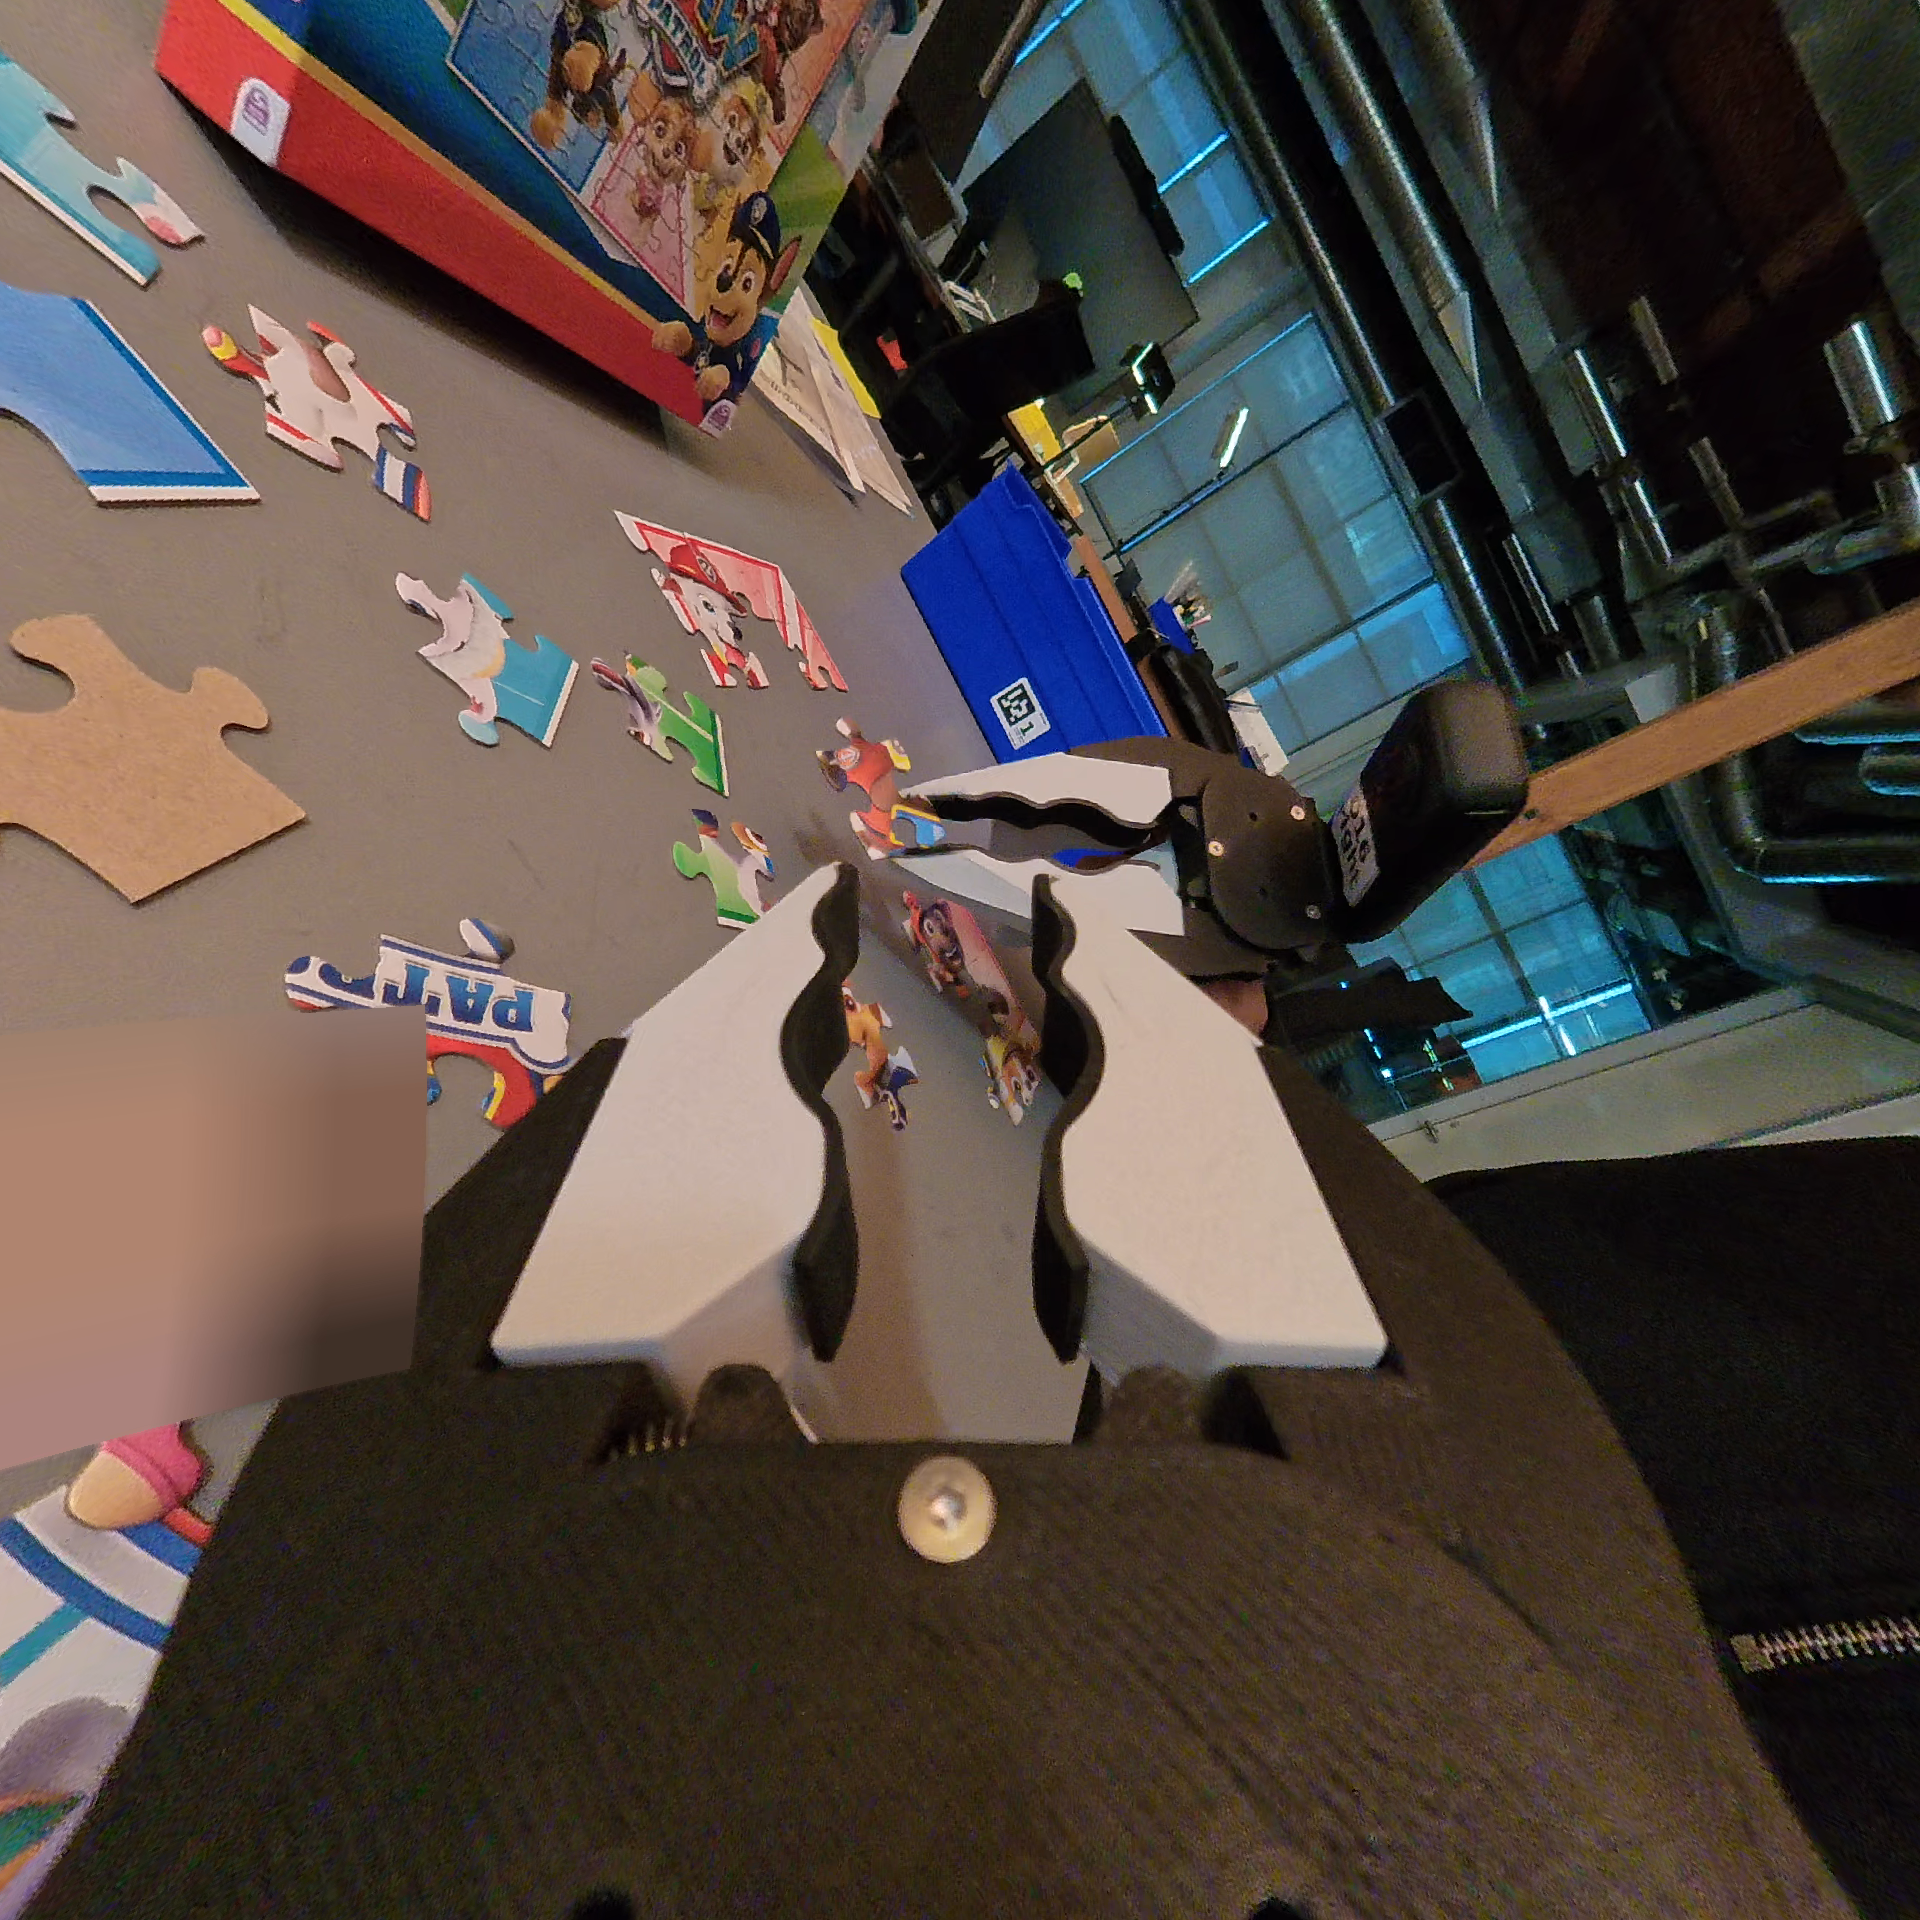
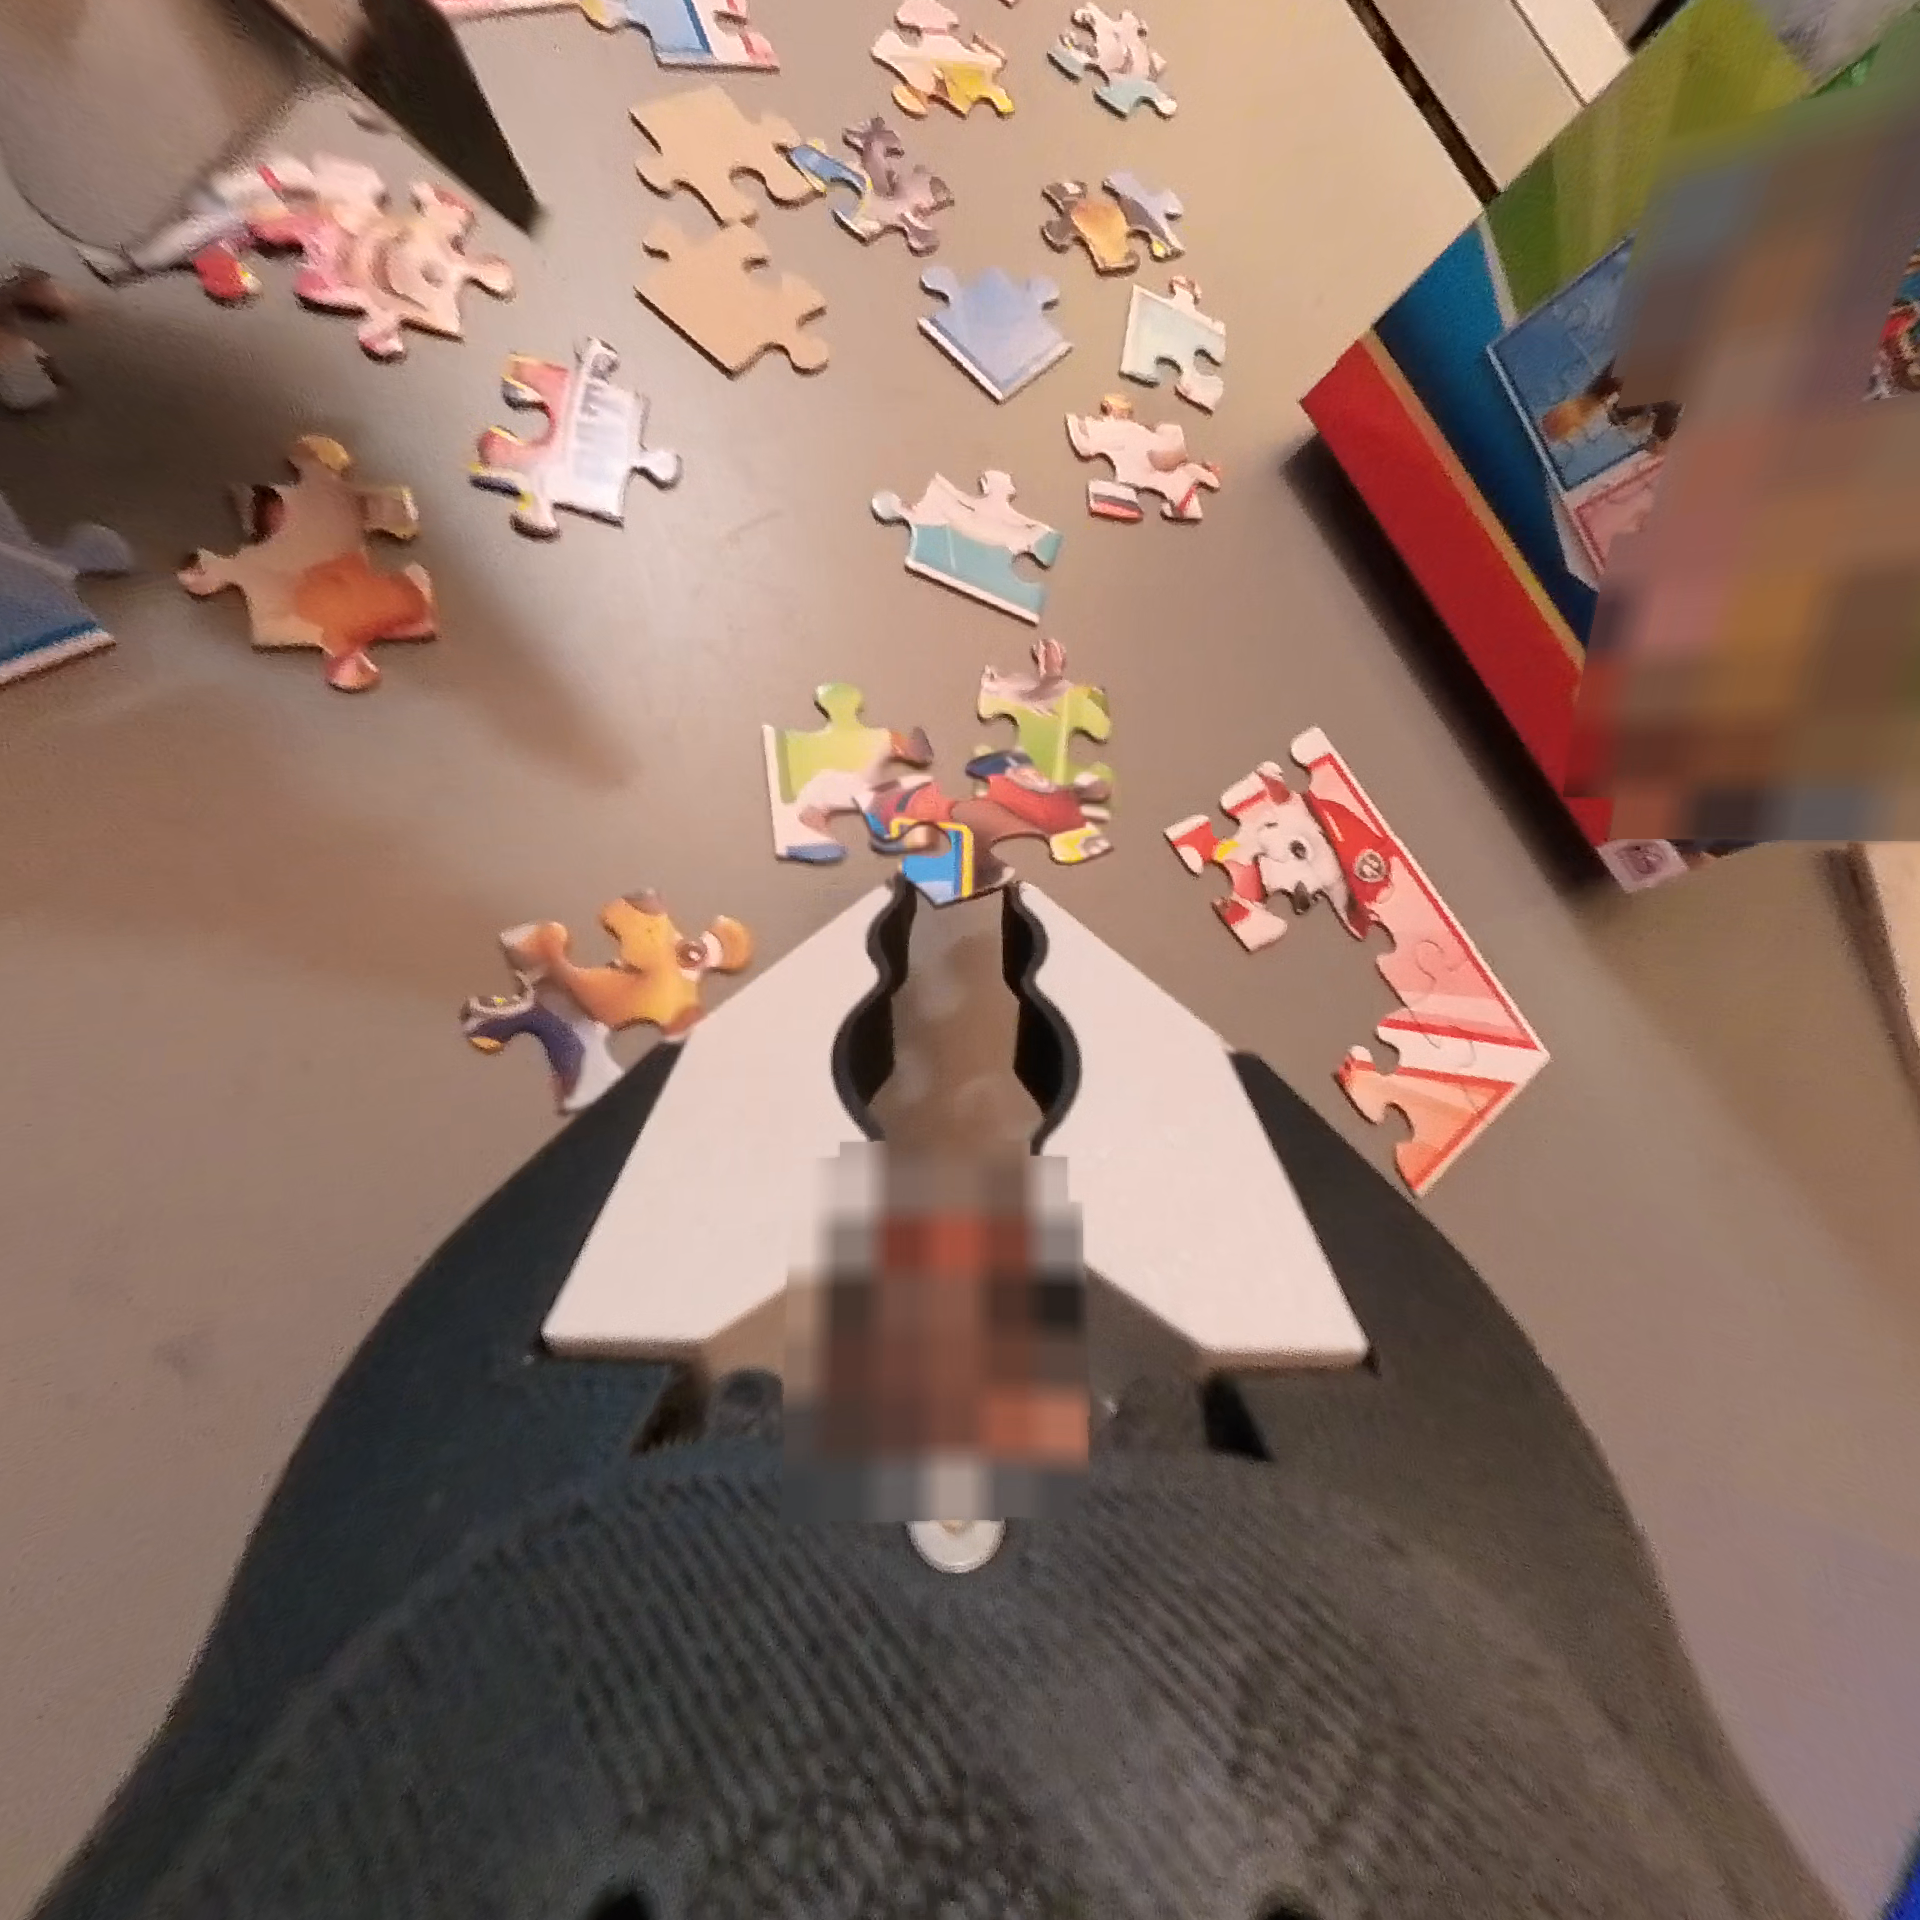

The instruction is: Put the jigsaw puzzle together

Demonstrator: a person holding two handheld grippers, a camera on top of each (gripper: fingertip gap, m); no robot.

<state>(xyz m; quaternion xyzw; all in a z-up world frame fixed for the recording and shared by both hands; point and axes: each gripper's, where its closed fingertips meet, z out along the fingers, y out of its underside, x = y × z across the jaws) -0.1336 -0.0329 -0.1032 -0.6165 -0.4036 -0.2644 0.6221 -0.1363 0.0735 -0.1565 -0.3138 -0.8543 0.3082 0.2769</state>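
Observation:
My right gripper (image 2: 956, 891) is shut on a puzzle piece (image 2: 940, 847) showing a red-orange figure, and grips its blue and yellow tab at the fingertips. The piece hangs just over two green puzzle pieces (image 2: 821, 769) on the grey table (image 2: 312, 1143). In the left wrist view the right gripper (image 1: 920, 826) comes in from the right with the same piece (image 1: 868, 784) at its tips. My left gripper (image 1: 945, 883) is open and empty, above the table and close beside the right gripper. An orange dog piece (image 1: 873, 1049) lies on the table beyond its fingers.
Several loose puzzle pieces are scattered on the table, among them a red-and-white corner section (image 2: 1361, 935) and brown face-down pieces (image 2: 727, 291). The red and blue puzzle box (image 2: 1455, 540) stands at the right; it also shows in the left wrist view (image 1: 436, 187). A blue bin (image 1: 1018, 613) is past the table edge. The tips of one gripper are about 12 centimeters away from the tips of the other.

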